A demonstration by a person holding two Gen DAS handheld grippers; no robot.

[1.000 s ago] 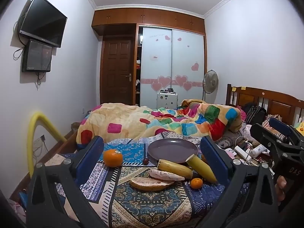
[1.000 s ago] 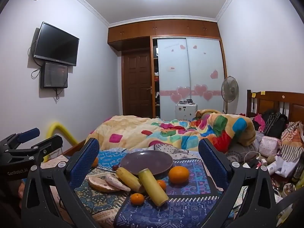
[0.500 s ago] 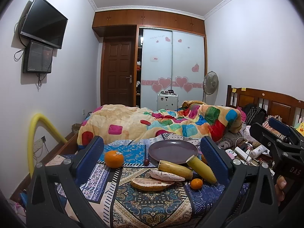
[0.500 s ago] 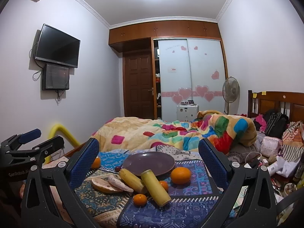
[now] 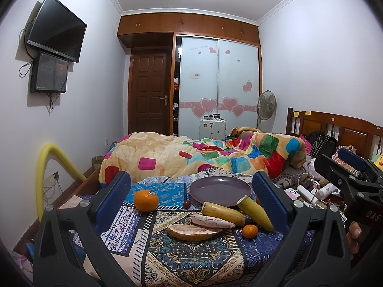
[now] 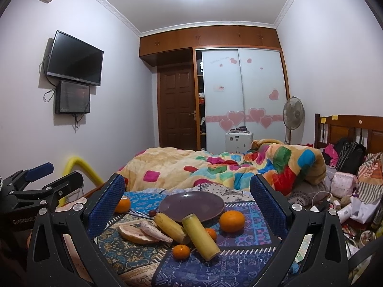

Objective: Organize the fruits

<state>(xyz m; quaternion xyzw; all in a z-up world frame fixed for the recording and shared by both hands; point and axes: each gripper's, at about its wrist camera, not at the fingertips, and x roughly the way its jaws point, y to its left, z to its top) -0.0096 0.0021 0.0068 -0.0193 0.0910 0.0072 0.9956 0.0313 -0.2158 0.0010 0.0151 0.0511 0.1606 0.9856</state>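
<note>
An empty purple plate [image 5: 220, 189] [image 6: 191, 205] lies on a patterned cloth [image 5: 186, 258] on the bed. In front of it lie two yellow corn pieces [image 5: 223, 212] [image 6: 199, 236], pomelo segments [image 5: 194, 232] [image 6: 136, 234], a small red fruit [image 5: 187, 204] and small mandarins [image 5: 249, 231] [image 6: 181, 251]. A large orange [image 5: 146, 200] lies at the left, another [image 6: 231, 221] at the right of the plate. My left gripper [image 5: 191, 205] and right gripper [image 6: 186, 208] are open and empty, held back from the fruit.
A colourful quilt [image 5: 203, 157] is heaped behind the plate. Clutter of bags, cables and bottles [image 6: 344, 191] lies at the right by the wooden headboard [image 5: 335, 129]. A yellow foam tube [image 5: 47, 167] arches at the left edge of the bed.
Both grippers have tilted slightly up and stayed open. The fruit has not moved.
</note>
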